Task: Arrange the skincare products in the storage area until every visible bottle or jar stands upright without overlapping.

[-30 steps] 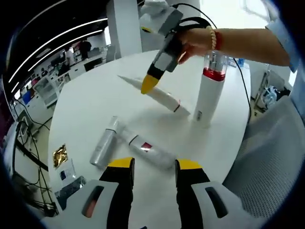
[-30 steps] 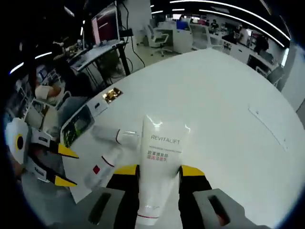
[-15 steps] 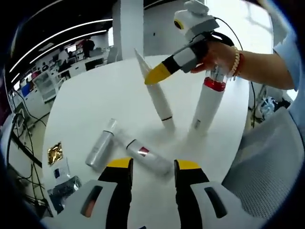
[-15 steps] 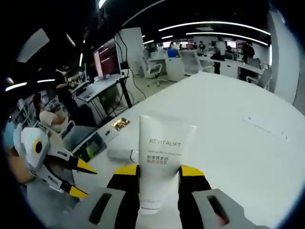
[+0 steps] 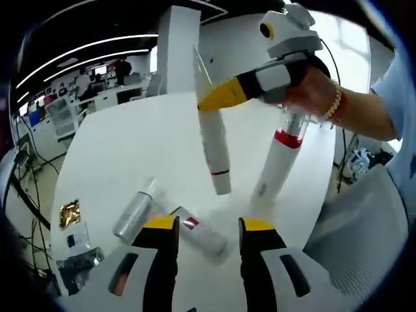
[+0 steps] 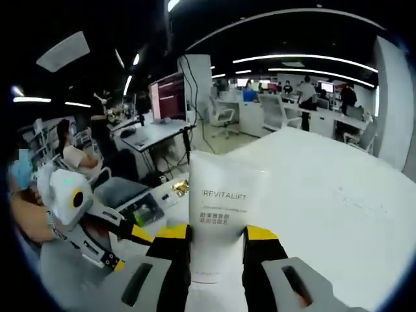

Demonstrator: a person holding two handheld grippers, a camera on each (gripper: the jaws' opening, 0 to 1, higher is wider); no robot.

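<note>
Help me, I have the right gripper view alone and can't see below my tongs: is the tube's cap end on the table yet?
Observer: It seems not. The tube hangs cap down, nearly upright, with its cap apparently just clear of the table.
Operator: Anything standing near it?
Observer: A red-banded bottle stands upright just beside it.
Operator: What is lying down?
Observer: A silver bottle and a red-labelled bottle lie flat by the open left tongs.
</note>
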